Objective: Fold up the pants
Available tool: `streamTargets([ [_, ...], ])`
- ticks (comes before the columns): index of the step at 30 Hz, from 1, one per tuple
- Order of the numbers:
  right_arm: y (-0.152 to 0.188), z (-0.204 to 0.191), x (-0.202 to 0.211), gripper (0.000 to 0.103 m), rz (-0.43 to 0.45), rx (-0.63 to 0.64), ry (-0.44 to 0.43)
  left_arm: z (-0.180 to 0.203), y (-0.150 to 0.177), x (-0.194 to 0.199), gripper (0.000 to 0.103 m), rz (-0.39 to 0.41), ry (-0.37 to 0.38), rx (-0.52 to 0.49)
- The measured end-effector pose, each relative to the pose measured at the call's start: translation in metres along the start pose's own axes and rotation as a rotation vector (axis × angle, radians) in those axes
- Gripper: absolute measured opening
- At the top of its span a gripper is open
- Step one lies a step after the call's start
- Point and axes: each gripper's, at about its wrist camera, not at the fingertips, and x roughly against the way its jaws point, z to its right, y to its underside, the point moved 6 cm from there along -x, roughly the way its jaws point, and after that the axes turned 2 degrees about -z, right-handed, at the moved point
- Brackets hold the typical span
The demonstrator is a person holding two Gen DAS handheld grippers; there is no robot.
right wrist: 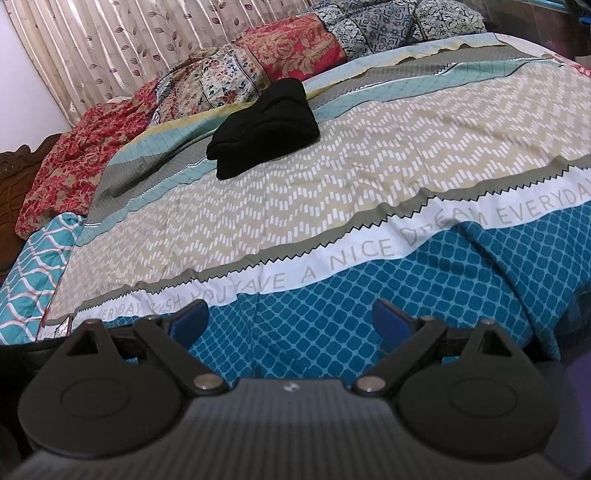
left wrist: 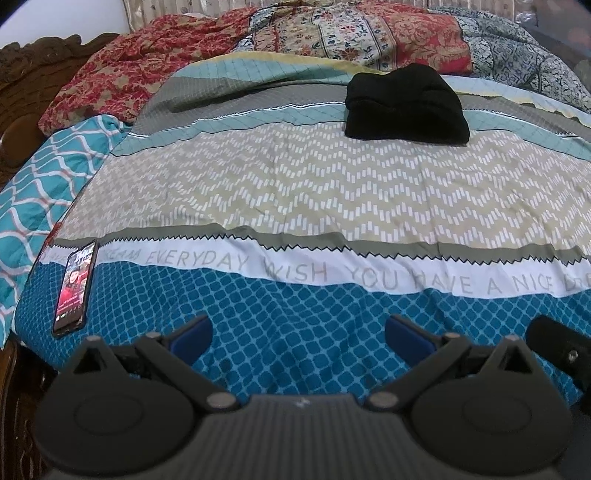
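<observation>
- On the bed (left wrist: 295, 192), far from both cameras, black pants (left wrist: 406, 105) lie in a compact folded bundle with layered edges showing along the near side.
- The bundle rests where the teal band of the bedspread (left wrist: 303, 310) meets the beige chevron band, just in front of a rumpled floral quilt (left wrist: 369, 35) in red, cream and navy.
- The left tool (left wrist: 298, 334) hovers low over the blue lattice part of the bedspread, its blue fingers (left wrist: 192, 334) spread wide with nothing between them.
- The right tool (right wrist: 291, 321) is likewise spread wide and empty, over the same blue lattice area; its edge also shows at the right margin of the left wrist view.
- Both tools are well apart from the pants, with the beige band and a white strip of printed grey lettering (partly readable: "EVERYDAY WISH YOU HAVE A NICE") lying between.
- A phone (left wrist: 75, 288) with a lit screen lies flat on the bedspread near its left edge, to the left of the left tool.
- A teal-and-white patterned cloth (left wrist: 44, 192) lies at the left side of the bed beside a carved dark wooden headboard (left wrist: 22, 74).
- A pleated curtain (right wrist: 110, 48) with a leaf print hangs behind the bed in the right wrist view.
</observation>
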Motion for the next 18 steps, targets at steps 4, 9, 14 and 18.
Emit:
streamTargets([
  [4,-0.0002,-0.0005,0.0009,0.097,0.003,0.004,-0.004,0.0018,-0.0001,0.0011,0.103,0.003,0.008,-0.009],
  [9,-0.0024,-0.0003,0.0021,0.097,0.014,0.006,-0.012,0.0,-0.0019,0.003,0.103,0.017,0.003,-0.005],
  [14,-0.0037,0.0004,0.0017,0.097,0.016,-0.003,-0.011,-0.0025,-0.0039,0.0037,0.103,0.025,-0.004,0.0],
  [18,-0.0034,0.0011,0.0007,0.097,0.009,-0.003,-0.009,-0.0024,-0.0031,0.0015,0.103,0.016,-0.016,-0.004],
])
